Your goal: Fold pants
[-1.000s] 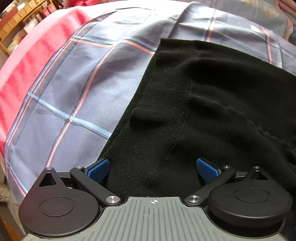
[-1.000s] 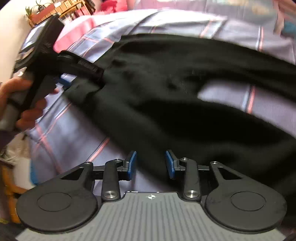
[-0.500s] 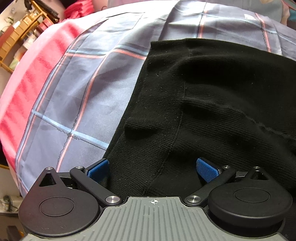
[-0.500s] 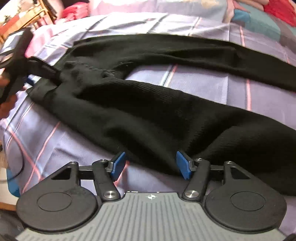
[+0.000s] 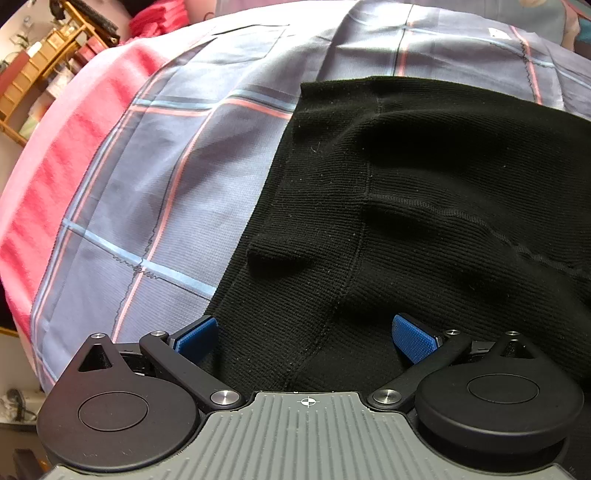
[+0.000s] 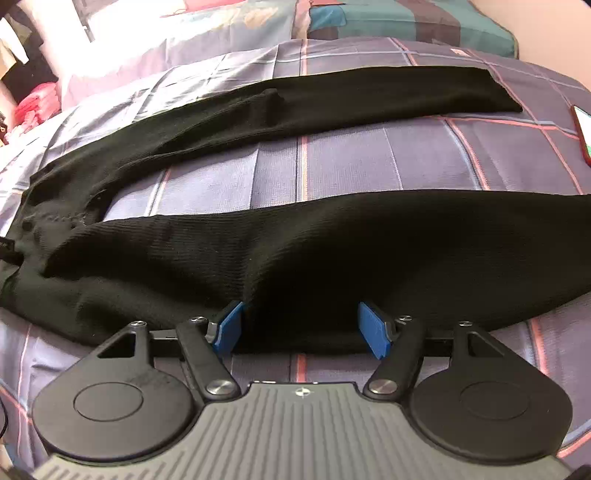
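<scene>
Along the frame's bottom, the right gripper (image 6: 301,325) is opening wider over the pants (image 6: 295,254); left gripper (image 5: 304,334) jaws staying apart; plaid bedsheet (image 6: 369,162) is lying beneath.

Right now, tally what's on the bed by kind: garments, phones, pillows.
Black pants: 1
Phone, red case, at the right edge: 1
Pillows at the head of the plaid bedspread: 2, partly cut off
Total: 4

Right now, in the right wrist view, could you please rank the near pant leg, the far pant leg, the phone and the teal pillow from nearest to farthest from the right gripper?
1. Near pant leg: right at the opening right gripper, between its fingers.
2. Far pant leg: beyond a strip of bare plaid bedspread.
3. Phone: at the right edge, about level with the far leg's cuff.
4. Teal pillow: at the head of the bed.
</scene>
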A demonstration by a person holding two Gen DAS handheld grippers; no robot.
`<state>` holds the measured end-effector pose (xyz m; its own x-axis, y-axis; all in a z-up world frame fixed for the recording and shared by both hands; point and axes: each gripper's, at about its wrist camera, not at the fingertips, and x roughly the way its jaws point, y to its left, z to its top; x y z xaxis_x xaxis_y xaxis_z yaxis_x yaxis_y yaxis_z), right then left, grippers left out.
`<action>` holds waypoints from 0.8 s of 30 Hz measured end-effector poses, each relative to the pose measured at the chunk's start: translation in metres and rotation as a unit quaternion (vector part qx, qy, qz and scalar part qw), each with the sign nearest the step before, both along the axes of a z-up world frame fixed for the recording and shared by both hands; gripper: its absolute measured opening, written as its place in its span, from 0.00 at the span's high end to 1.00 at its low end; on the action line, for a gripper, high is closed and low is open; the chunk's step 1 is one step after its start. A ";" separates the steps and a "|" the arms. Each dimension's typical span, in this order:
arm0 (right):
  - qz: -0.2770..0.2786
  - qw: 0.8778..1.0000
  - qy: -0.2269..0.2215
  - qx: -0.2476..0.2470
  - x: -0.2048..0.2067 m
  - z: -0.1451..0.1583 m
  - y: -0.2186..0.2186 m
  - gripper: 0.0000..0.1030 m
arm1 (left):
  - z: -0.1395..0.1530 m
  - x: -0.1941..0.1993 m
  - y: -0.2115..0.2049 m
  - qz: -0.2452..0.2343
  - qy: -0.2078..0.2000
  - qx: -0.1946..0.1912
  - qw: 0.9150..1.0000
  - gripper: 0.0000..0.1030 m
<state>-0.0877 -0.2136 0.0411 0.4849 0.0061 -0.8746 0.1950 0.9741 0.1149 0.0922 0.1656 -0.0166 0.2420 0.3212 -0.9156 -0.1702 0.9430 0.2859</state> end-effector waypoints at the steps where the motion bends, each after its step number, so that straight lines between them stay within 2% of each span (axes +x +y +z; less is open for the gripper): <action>1: -0.012 1.000 -0.015 0.007 0.002 0.004 -0.004 0.30 | 0.000 0.000 0.000 0.000 0.001 0.000 1.000 0.00; 3: -0.043 0.998 -0.046 0.006 0.013 0.009 -0.016 0.28 | 0.000 0.001 0.000 0.000 0.001 0.000 1.000 0.00; 5: -0.076 0.995 -0.055 -0.025 0.016 0.010 -0.024 0.23 | 0.000 0.001 0.000 -0.001 0.002 0.000 1.000 0.00; 7: -0.090 0.995 -0.029 -0.030 0.021 -0.004 -0.035 0.19 | -0.001 0.001 0.001 -0.002 0.002 -0.001 1.000 0.00; 8: -0.097 0.995 0.001 -0.019 0.020 -0.013 -0.042 0.19 | -0.001 0.001 0.001 -0.003 0.002 -0.002 1.000 0.00; 11: -0.081 0.996 -0.016 -0.029 0.006 -0.004 -0.047 0.21 | -0.001 0.003 0.003 0.000 0.006 -0.007 1.000 0.00; 13: -0.118 0.991 -0.044 -0.037 -0.002 0.006 -0.063 0.21 | -0.002 0.005 0.005 0.005 0.008 -0.007 1.000 0.00; 15: -0.179 0.981 -0.065 -0.036 -0.010 0.011 -0.088 0.22 | -0.002 0.006 0.006 0.008 0.011 -0.007 1.000 0.00; 17: -0.259 0.962 -0.064 -0.058 -0.010 0.011 -0.115 0.21 | -0.001 0.006 0.004 0.009 0.013 -0.002 1.000 0.00; 19: -0.332 0.940 -0.042 -0.068 -0.006 0.003 -0.141 0.20 | 0.001 0.006 0.000 0.010 0.011 0.004 1.000 0.00; 20: -0.353 0.933 -0.037 -0.054 -0.006 0.000 -0.151 0.26 | 0.003 0.006 -0.002 0.013 0.011 0.005 1.000 0.00; 21: -0.361 0.930 -0.048 -0.041 -0.006 0.000 -0.156 0.28 | 0.006 0.005 -0.004 0.014 0.008 0.004 1.000 0.00; 22: -0.349 0.934 -0.061 -0.041 -0.006 0.001 -0.155 0.47 | 0.009 0.003 -0.007 0.012 0.001 0.000 1.000 0.00; 23: -0.316 0.946 -0.066 -0.036 -0.004 0.002 -0.153 0.90 | 0.013 0.002 -0.010 0.009 -0.009 -0.007 1.000 0.00; 24: -0.303 0.950 -0.062 -0.036 -0.004 0.003 -0.150 0.95 | 0.018 0.000 -0.013 0.005 -0.022 -0.015 1.000 0.00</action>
<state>-0.0918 -0.3638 0.0443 0.4803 -0.3646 -0.7977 0.7113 0.6941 0.1110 0.0925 0.1523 0.0018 0.2789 0.2969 -0.9133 -0.1910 0.9491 0.2502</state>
